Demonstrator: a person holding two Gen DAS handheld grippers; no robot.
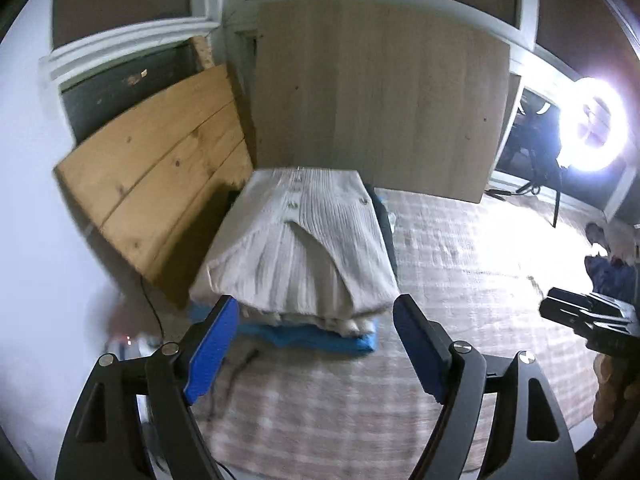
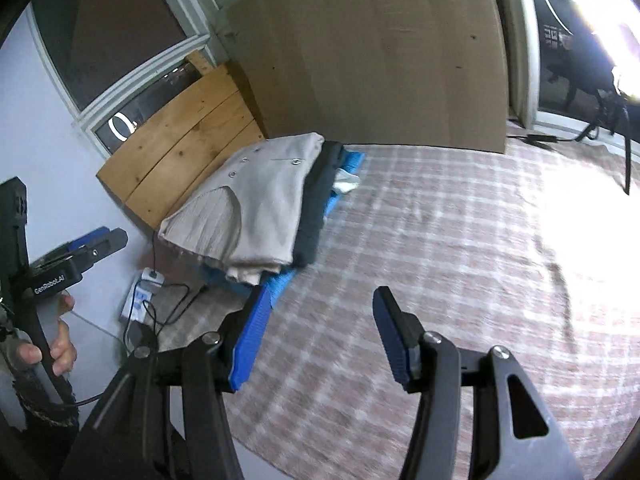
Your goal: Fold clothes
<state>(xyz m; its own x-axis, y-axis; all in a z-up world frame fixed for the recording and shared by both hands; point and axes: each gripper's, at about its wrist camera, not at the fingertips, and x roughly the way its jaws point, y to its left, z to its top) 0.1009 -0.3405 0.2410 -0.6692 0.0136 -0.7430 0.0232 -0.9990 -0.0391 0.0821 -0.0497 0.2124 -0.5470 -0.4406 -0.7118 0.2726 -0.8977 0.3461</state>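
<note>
Left tool (image 1: 316, 344) before folded stack (image 1: 296, 248)

The cream top (image 1: 296, 248) is soft ribbed cloth with shiny metal snaps. The checked cover (image 2: 420, 240) is woven cloth. The board (image 1: 160, 168) is rough knotty wood.
</note>
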